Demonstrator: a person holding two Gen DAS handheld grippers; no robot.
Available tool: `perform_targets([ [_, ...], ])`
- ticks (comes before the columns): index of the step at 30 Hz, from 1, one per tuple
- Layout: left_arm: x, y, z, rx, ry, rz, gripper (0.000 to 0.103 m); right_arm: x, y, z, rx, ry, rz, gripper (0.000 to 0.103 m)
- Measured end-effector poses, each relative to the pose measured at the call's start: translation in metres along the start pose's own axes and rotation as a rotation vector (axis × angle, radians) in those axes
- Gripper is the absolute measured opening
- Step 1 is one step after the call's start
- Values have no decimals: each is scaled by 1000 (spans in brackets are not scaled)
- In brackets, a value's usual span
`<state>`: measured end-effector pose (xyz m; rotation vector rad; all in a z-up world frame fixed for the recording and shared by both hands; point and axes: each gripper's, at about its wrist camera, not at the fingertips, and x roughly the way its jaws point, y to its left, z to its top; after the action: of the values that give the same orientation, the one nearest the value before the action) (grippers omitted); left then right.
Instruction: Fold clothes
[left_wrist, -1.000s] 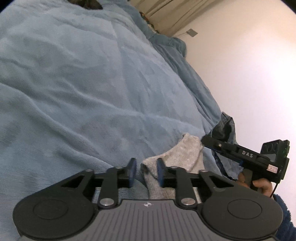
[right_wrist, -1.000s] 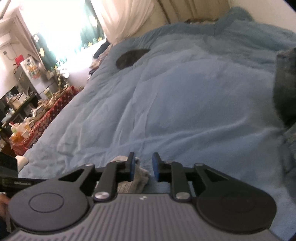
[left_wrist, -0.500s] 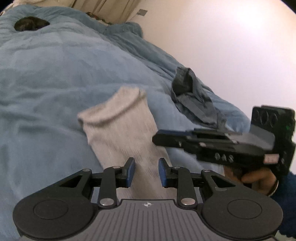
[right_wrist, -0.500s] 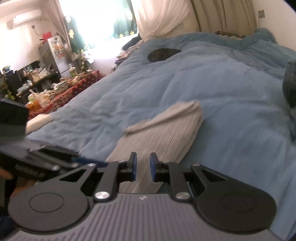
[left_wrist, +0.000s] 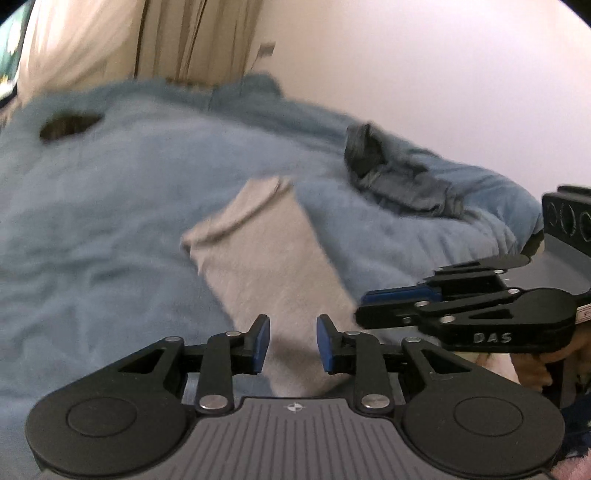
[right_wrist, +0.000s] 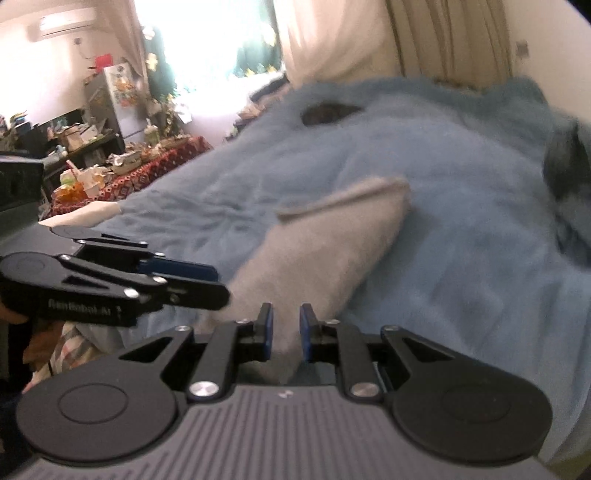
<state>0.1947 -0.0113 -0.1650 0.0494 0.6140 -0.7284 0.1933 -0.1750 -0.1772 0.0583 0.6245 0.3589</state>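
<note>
While I am holding both tools at the near edge: the grey garment (left_wrist: 273, 251) is stretching away from me, its far cuffed end resting on the blue blanket (left_wrist: 110, 221) of the bed.
Left tool (left_wrist: 291, 350): its jaws are clamping bunched grey cloth that fills the gap.
Right tool (right_wrist: 286, 332): its jaws are pinching the same near edge, just beside the left.
Other clothing: a denim garment (left_wrist: 399, 177) is lying crumpled near the wall, apart from the grey one.
Step in hand: I am judging this as either drawing the garment out flat or raising its near edge for a fold; the views are fitting both.
Next move: I am expecting to need both tools travelling together, level, keeping the held edge taut.
</note>
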Motion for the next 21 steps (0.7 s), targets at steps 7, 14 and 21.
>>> perform_targets([
  [7,18,-11,-25,121,94,50,4,12,-1,-21,15,73,13,2],
  [14,4,-2,-33,46,112,44,3,-6,-10,-24,38,64,39,4],
  [21,-8,9,1,-104,23,3,4,-5,-21,-10,50,16,48,10],
])
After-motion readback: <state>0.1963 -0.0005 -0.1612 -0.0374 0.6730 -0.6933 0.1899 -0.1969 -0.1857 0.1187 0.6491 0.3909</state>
